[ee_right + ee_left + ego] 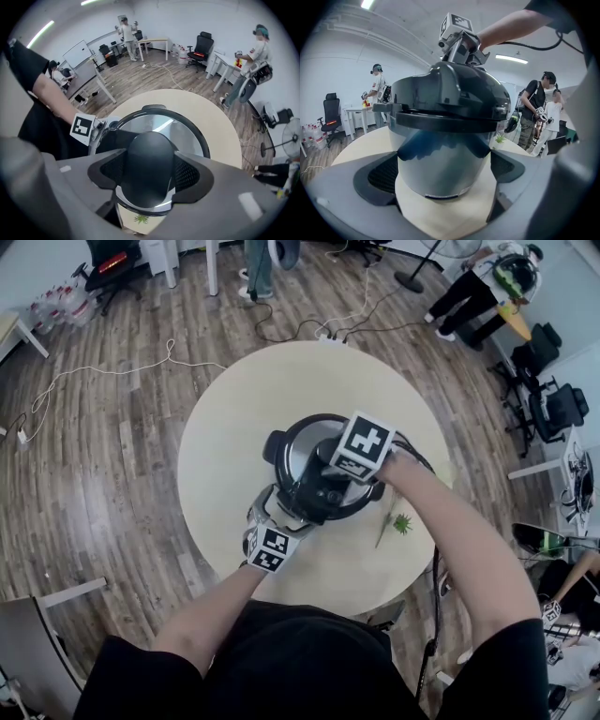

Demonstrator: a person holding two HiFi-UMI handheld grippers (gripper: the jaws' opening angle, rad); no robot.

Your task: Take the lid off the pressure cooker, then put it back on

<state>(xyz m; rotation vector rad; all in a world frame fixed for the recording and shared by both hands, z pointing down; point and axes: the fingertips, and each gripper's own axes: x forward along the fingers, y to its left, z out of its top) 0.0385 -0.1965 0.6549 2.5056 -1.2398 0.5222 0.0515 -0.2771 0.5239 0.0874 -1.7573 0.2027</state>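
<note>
A steel pressure cooker (298, 448) stands in the middle of a round pale table (230, 418), its black-rimmed lid (157, 124) on top. From above, my right gripper (147, 174) points down and is shut on the lid's black oval handle (146, 161), a pad pressed against each side. In the head view its marker cube (364, 444) covers that grip. My left gripper (443, 176) reaches in low from the near side. Its pads sit against both sides of the cooker's steel body (440, 159), under the lid (450, 96).
A small green sprig (401, 523) lies on the table right of the cooker. Cables (112, 367) trail over the wooden floor. Office chairs (553, 409) stand at the right. People stand at the far edge of the room (487, 282).
</note>
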